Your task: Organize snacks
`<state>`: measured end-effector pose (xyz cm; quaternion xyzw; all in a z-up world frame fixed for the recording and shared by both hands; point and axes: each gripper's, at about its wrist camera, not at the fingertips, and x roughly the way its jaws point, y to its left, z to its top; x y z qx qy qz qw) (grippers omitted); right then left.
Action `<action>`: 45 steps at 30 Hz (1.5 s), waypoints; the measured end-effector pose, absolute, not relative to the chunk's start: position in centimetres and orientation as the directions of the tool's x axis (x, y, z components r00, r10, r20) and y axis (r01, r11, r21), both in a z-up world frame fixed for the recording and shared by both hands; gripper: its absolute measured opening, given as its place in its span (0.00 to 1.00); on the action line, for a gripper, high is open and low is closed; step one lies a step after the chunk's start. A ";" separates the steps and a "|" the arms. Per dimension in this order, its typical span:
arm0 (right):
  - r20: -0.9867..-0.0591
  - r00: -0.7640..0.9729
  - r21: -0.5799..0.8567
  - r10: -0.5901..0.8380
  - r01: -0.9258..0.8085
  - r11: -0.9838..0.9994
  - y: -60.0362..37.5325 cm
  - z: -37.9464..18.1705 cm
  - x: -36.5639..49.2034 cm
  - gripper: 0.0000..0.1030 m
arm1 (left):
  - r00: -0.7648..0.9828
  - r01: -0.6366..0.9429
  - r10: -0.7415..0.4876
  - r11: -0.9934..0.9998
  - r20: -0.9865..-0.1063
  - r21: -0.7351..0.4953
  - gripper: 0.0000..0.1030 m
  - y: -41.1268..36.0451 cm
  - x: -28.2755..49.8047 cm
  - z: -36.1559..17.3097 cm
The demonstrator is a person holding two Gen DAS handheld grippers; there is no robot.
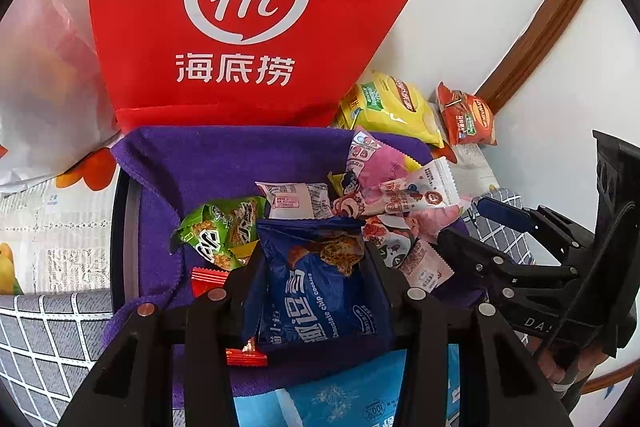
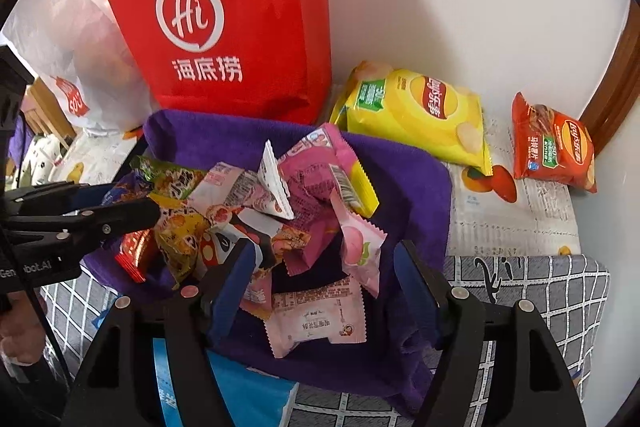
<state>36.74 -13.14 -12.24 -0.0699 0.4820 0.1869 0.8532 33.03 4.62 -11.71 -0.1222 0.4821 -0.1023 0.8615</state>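
Note:
A basket lined with a purple cloth (image 1: 224, 155) (image 2: 408, 179) holds a pile of small snack packets. My left gripper (image 1: 316, 267) is shut on a blue chocolate chip cookie packet (image 1: 316, 291) over the basket's near side. A green packet (image 1: 220, 231) and a red packet (image 1: 206, 277) lie to its left, pink packets (image 1: 384, 171) to its right. My right gripper (image 2: 324, 267) is open above a pink-and-white packet (image 2: 320, 315), with pink packets (image 2: 316, 179) piled just beyond. The left gripper (image 2: 120, 215) shows at the left of the right wrist view.
A red paper bag (image 1: 240, 19) (image 2: 240, 27) stands behind the basket, a white bag (image 2: 80, 43) to its left. A yellow chip bag (image 2: 420, 111) (image 1: 388, 103) and a red chip bag (image 2: 556, 147) (image 1: 468, 119) lie by the wall. A light blue pack (image 1: 352, 391) lies near me.

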 end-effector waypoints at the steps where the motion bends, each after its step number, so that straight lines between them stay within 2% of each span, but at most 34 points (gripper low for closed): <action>1: -0.846 0.469 0.064 0.254 -0.384 0.921 -13.2 -12.1 36.7 0.69 | 0.515 0.060 -0.295 0.949 -0.805 -0.310 0.42 4.6 33.0 -11.6; 11: -0.835 0.485 0.065 0.259 -0.381 0.922 -13.3 -11.6 36.4 0.69 | 0.527 0.060 -0.299 0.947 -0.795 -0.316 0.56 4.4 32.9 -11.1; 24: -0.796 0.551 0.042 0.251 -0.363 0.931 -13.8 -8.3 34.5 0.69 | 0.581 0.064 -0.248 0.963 -0.776 -0.260 0.58 4.5 31.8 -8.5; 29: -0.765 0.568 0.113 0.304 -0.348 0.931 -14.2 -5.9 32.3 0.69 | 0.602 0.060 -0.214 0.973 -0.769 -0.225 0.58 4.3 30.8 -6.8; 35: -0.769 0.574 0.097 0.280 -0.327 0.940 -14.5 -5.3 29.1 0.69 | 0.607 0.064 -0.227 0.969 -0.762 -0.238 0.62 3.6 27.6 -5.9; 45: -0.710 0.671 0.045 0.216 -0.263 0.964 -16.5 -2.9 20.3 0.69 | 0.666 0.046 -0.176 0.980 -0.725 -0.195 0.78 3.1 18.9 -4.3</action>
